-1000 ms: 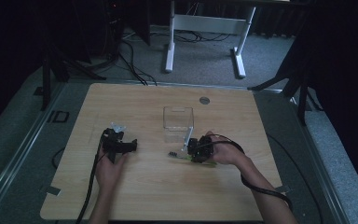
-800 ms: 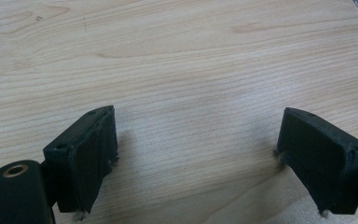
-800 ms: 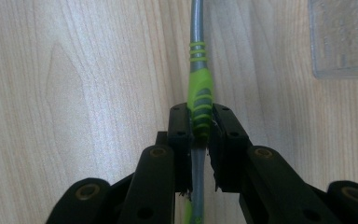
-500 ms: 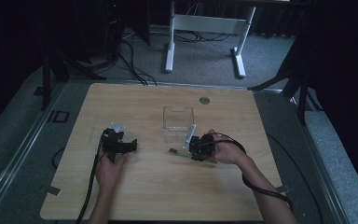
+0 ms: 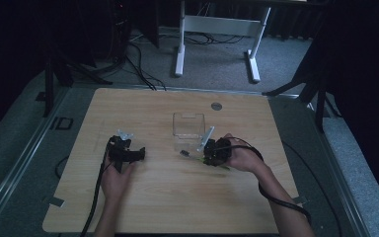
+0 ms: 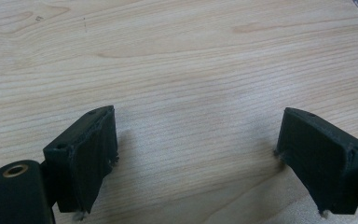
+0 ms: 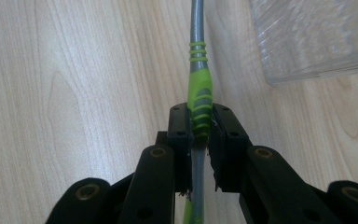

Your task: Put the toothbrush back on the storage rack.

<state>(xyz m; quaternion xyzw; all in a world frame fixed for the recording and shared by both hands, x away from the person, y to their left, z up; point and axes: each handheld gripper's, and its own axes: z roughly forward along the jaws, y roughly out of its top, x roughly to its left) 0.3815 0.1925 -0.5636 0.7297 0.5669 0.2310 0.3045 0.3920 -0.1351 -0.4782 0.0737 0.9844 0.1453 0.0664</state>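
Item, one toothbrush (image 7: 199, 93), grey and green, light, stiff, slick-handled: my right gripper (image 7: 200, 122) was clamped on its ribbed green grip, best hold, low over the surface (image 5: 168, 197) beside the clear box (image 5: 188, 124); my left gripper (image 6: 196, 154) stood open, empty.

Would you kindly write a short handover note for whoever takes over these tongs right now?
Right tongs: shut on the grey and green toothbrush, gripping its green handle section, low over the wooden table.
Left tongs: open, nothing between the jaws, resting near the table on the left side.
Clear plastic box: stands mid-table, just beyond the right tongs; looks empty from the high view.
Done: toothbrush gripped.
Left: probably lift it and place it in the box; the left tongs may need to steady the box.
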